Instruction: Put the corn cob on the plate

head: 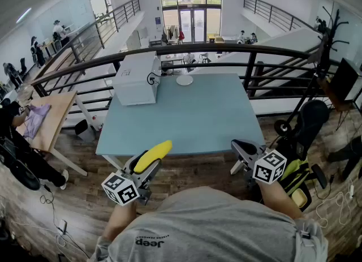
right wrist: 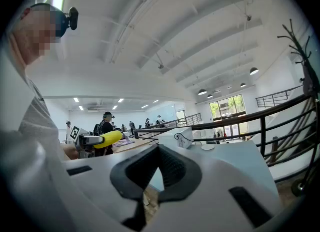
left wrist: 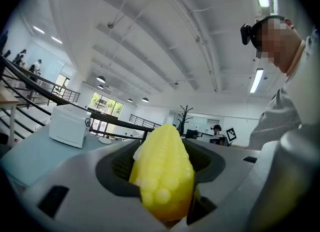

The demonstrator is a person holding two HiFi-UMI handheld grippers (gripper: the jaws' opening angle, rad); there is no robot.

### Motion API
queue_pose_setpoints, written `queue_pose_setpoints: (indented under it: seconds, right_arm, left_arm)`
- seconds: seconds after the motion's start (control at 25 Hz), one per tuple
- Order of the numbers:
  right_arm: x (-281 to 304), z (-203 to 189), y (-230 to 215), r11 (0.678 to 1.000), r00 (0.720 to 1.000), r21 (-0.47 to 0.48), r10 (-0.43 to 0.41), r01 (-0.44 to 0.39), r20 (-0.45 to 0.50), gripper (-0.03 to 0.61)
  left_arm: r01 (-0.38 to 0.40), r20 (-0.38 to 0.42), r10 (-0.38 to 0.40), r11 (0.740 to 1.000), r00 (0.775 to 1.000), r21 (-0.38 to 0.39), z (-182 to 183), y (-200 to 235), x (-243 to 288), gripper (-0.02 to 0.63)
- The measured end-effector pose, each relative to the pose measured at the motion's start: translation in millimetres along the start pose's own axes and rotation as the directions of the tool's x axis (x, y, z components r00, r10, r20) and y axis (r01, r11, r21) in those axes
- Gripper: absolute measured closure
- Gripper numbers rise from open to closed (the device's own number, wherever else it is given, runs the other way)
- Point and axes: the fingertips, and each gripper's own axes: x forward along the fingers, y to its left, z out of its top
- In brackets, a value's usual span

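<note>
The yellow corn cob [head: 153,154] sticks out forward between the jaws of my left gripper [head: 148,164], which is shut on it, just off the front left edge of the blue table [head: 186,119]. In the left gripper view the corn cob [left wrist: 162,176] fills the space between the dark pads. A small white plate [head: 184,80] lies at the far end of the table, also seen as a thin disc [right wrist: 207,147] in the right gripper view. My right gripper [head: 242,149] hovers at the table's front right corner, shut with nothing in it.
A white box-shaped appliance [head: 136,78] with a cable stands at the table's far left. A black railing [head: 226,48] runs behind the table. A black tripod and chair [head: 308,119] stand to the right, a wooden bench [head: 51,119] to the left.
</note>
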Motion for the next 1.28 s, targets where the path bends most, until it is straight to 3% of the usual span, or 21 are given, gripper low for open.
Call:
queue_pose_setpoints:
  seconds: [0.76, 1.28]
  right_arm:
    - [-18, 11, -31, 1.0, 1.0, 0.015, -0.006, 0.006, 0.012, 0.561]
    - [-68, 21, -70, 0.997, 0.997, -0.007, 0.081, -0.081, 0.01, 0.561]
  left_arm:
    - [0.005, -0.01, -0.005, 1.0, 1.0, -0.014, -3, -20, 39, 0.353]
    - [0.001, -0.01, -0.002, 1.0, 1.0, -0.023, -18, -76, 108, 0.353]
